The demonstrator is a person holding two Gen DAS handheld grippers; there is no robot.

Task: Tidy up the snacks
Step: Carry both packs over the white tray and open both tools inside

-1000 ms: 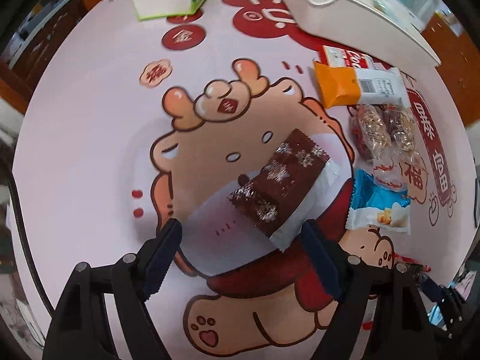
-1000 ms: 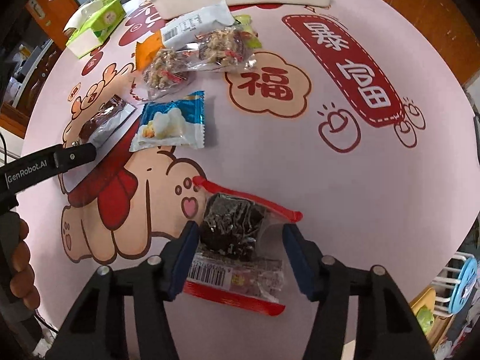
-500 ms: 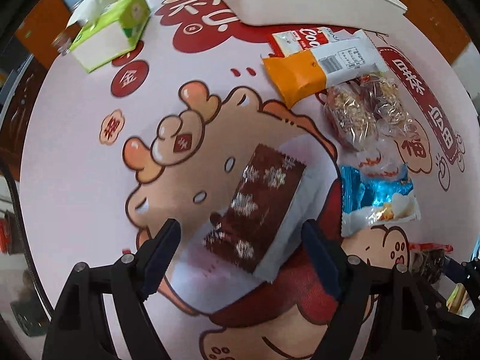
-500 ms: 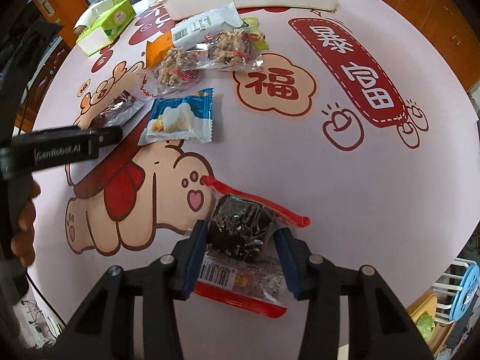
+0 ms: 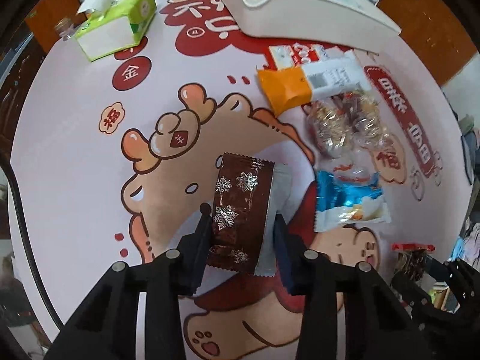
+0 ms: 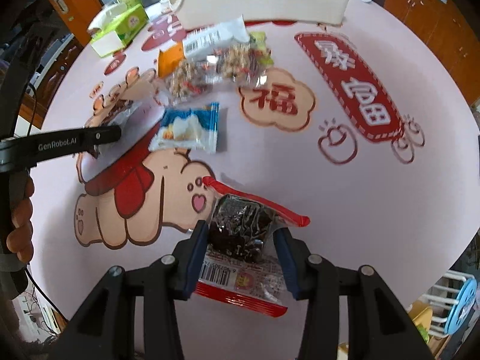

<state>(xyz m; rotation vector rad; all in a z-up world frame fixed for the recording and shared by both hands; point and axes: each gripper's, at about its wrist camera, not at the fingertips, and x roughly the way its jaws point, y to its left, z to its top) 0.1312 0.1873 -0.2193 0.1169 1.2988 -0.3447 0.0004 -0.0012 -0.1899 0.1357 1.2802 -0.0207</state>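
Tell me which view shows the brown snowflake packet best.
The left wrist view: the brown snowflake packet fills the centre, clamped in the left hand-held gripper. The right wrist view shows only a sliver behind that gripper.

a: where's the brown snowflake packet (image 5: 240,210)?

b: flat on the tablecloth's cartoon deer (image 5: 180,156), over its face, long side running away from the camera.

a: and the others?

b: the blue-and-white packet (image 5: 348,202) lies just right of the deer. the red-edged packet of dark pieces (image 6: 246,246) lies by its paw, barcode up. the orange-and-white packet (image 5: 309,85) and two clear nut bags (image 5: 345,123) lie beyond.
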